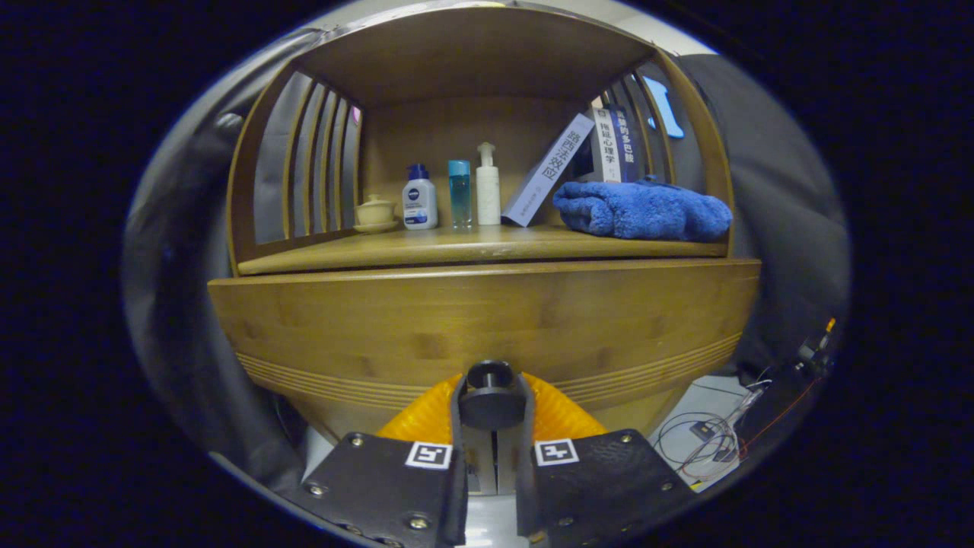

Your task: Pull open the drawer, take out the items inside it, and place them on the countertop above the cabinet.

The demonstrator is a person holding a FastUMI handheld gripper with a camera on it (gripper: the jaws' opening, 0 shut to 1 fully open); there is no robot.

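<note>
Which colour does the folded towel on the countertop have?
Blue. The towel shows best in the gripper view.

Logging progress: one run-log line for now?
gripper: shut on drawer knob | drawer: closed | countertop: bottles, towel, books

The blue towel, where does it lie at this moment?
In the gripper view, the blue towel lies on the countertop above the drawer front, beside the leaning books, well beyond the claw, which is closed on the drawer knob.
</note>
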